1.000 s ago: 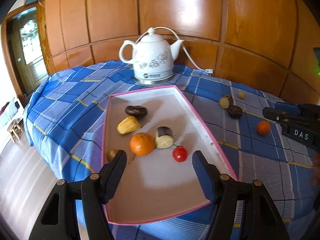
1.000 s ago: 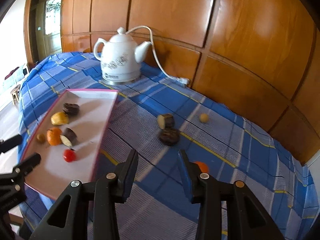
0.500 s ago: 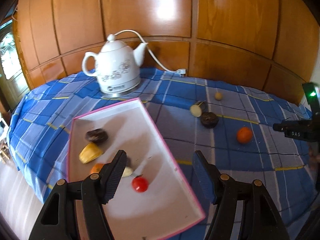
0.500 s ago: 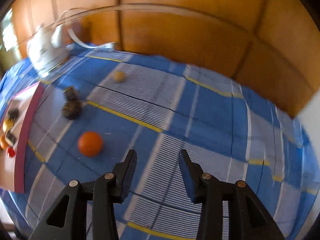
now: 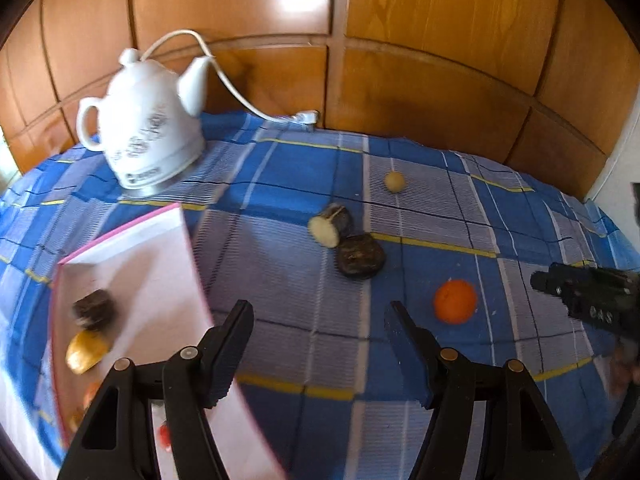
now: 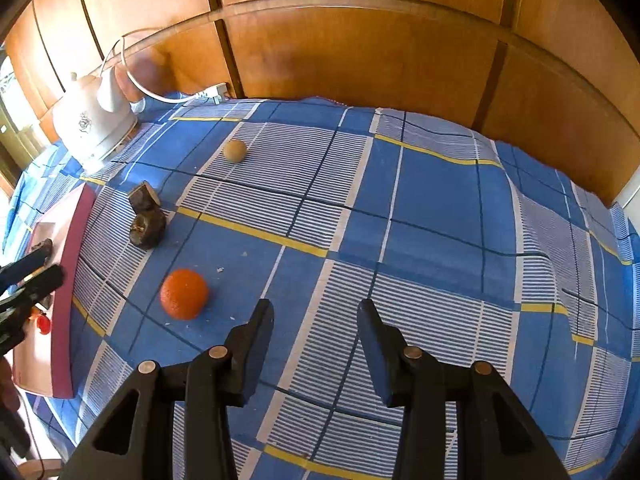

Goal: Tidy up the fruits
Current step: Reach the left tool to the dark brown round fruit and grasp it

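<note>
both grippers, left gripper (image 5: 320, 322) and right gripper (image 6: 316, 318), hang with jaws apart, holding nothing. the orange (image 6: 184, 294) lies on the tablecloth (image 6: 420, 208) at ten o'clock of the right one; the tray (image 5: 160, 264) holds blurred, perhaps dark and yellow, fruits.

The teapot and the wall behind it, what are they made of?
The teapot looks like glazed ceramic, though that is a guess: it is white and glossy with a printed flower pattern. It sits on a silvery, metal-looking base with a cord. The wall looks like varnished wood: orange-brown panels with visible grain and a bright reflection.
</note>
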Demonstrator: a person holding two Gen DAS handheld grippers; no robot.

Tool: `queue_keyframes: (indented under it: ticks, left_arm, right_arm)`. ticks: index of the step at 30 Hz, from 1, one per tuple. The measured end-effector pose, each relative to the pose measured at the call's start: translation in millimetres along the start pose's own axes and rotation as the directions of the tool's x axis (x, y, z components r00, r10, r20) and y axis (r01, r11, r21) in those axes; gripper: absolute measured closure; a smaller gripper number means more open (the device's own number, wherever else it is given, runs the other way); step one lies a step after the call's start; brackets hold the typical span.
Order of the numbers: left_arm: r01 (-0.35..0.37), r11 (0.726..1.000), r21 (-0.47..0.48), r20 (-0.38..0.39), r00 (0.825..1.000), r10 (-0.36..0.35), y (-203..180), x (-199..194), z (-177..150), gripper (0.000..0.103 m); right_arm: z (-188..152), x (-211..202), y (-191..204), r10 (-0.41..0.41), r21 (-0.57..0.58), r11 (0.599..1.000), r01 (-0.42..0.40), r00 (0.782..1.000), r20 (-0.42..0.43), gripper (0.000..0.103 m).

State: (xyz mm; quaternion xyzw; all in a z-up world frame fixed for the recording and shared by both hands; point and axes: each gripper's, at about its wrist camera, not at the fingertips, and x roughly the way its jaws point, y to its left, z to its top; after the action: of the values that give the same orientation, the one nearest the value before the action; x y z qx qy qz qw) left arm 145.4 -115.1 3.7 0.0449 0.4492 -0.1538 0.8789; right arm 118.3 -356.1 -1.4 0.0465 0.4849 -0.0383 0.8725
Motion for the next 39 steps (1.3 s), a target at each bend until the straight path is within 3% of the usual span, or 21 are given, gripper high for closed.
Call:
queue_keyframes:
  ticks: [17, 19, 21, 25, 30, 33, 39]
  left_arm:
    - [0.002, 0.991, -0.132, -0.124, 0.992, -0.018, -17, 101, 37, 0.035]
    - [0.004, 0.996, -0.092, -0.109, 0.994, -0.015, -23, 103, 37, 0.051]
    - [0.025, 0.997, -0.078, -0.102, 0.994, -0.033, -25, 101, 36, 0.057]
    - [0.050, 0.997, -0.064, -0.110, 0.992, -0.057, -25, 84, 20, 0.057]
    - [0.034, 0.999, 0.007, -0.082, 0.996, -0.034, -31, 53, -23, 0.057]
    - [0.024, 0.998, 0.054, -0.031, 0.999, -0.022, -38, 34, -52, 0.056]
    - [0.001, 0.995, 0.105, 0.059, 0.998, -0.007, -43, 31, -76, 0.056]
  right_arm:
    - [6, -4, 10, 0.043, -0.014, 0.999, -0.043, 0.999, 0.000, 0.059]
    - [6, -4, 11, 0.042, -0.016, 0.999, -0.042, 0.999, 0.001, 0.059]
    - [6, -4, 10, 0.037, -0.016, 0.999, -0.037, 0.999, 0.000, 0.059]
    - [5, -4, 6, 0.029, -0.007, 1.000, -0.029, 1.000, 0.001, 0.059]
    - [5, -3, 2, 0.021, 0.006, 1.000, -0.021, 1.000, -0.004, 0.059]
    - [4, -1, 2, 0.034, 0.006, 0.999, -0.034, 0.999, -0.012, 0.059]
    - [1, 8, 5, 0.055, -0.006, 0.998, -0.055, 0.998, -0.029, 0.059]
